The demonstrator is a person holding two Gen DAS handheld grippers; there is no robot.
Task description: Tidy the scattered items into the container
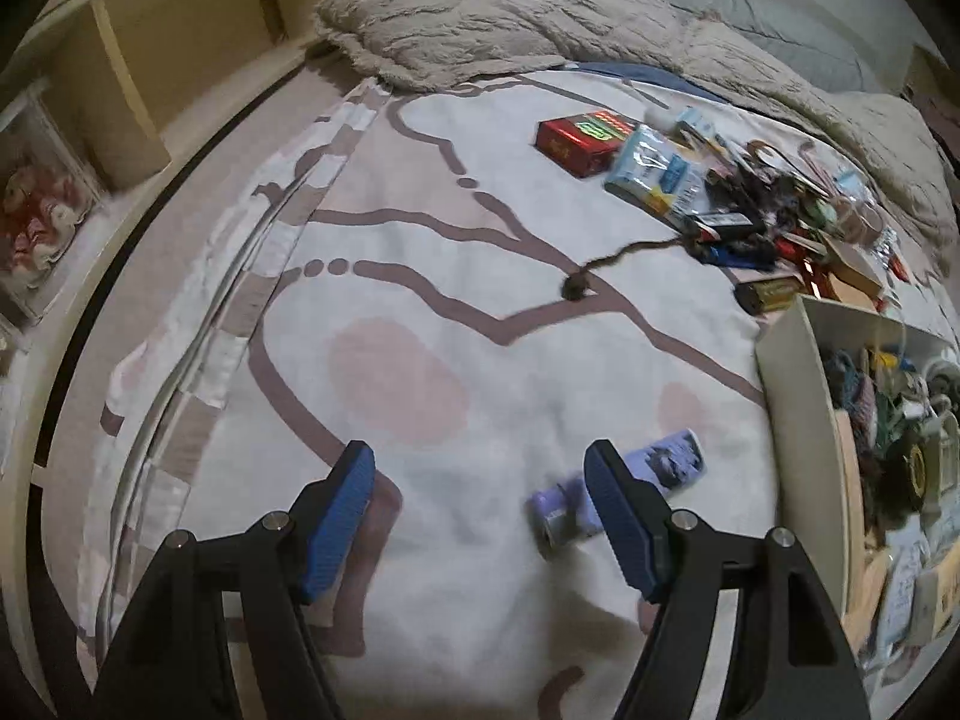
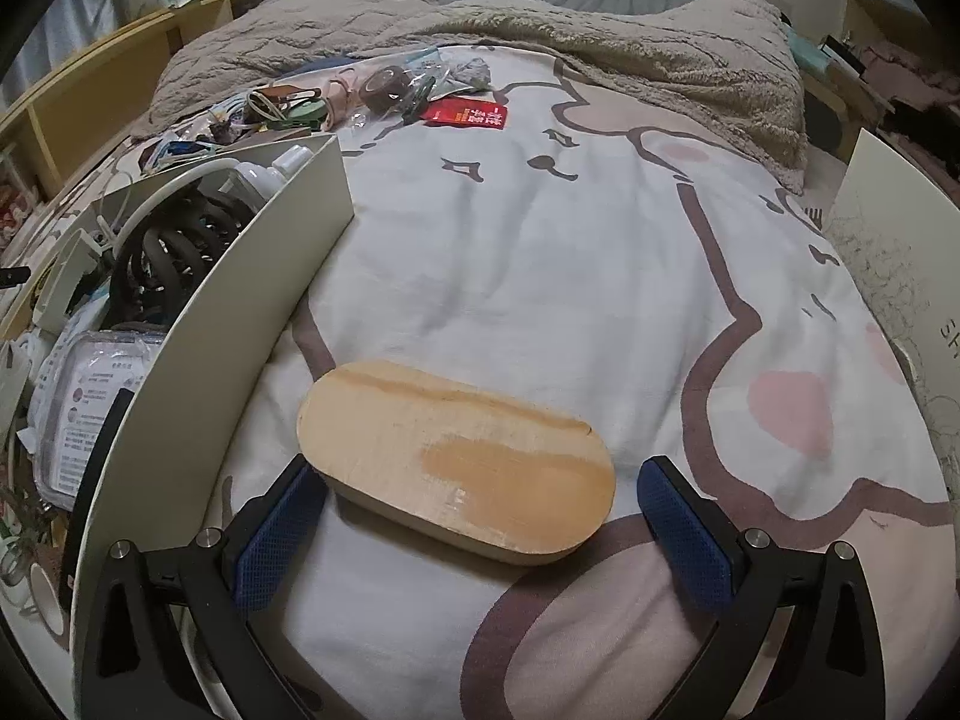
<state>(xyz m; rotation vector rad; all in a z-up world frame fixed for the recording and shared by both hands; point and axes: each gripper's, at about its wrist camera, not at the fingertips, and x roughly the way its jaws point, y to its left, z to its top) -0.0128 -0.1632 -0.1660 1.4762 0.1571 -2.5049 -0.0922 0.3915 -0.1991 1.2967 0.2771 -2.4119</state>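
Note:
My left gripper [image 1: 480, 474] is open and empty above the bed sheet. A purple packet [image 1: 672, 468] lies just behind its right finger [image 1: 618, 510]. A pile of scattered items [image 1: 750, 204] with a red box [image 1: 576, 138] lies at the far right. The white container [image 1: 792, 360], full of items, stands at the right. My right gripper [image 2: 486, 492] is open around an oval wooden lid [image 2: 456, 456] lying flat on the sheet; its left finger [image 2: 282, 528] is near or at the lid's edge, the right one stands clear. The white container [image 2: 258, 276] stands to its left.
A beige fuzzy blanket [image 2: 630, 54] is bunched across the far side of the bed. A red card [image 2: 465, 115] and small items [image 2: 336, 96] lie beyond the container. A wooden shelf [image 1: 138, 60] stands left of the bed. A white board [image 2: 894, 252] leans at the right.

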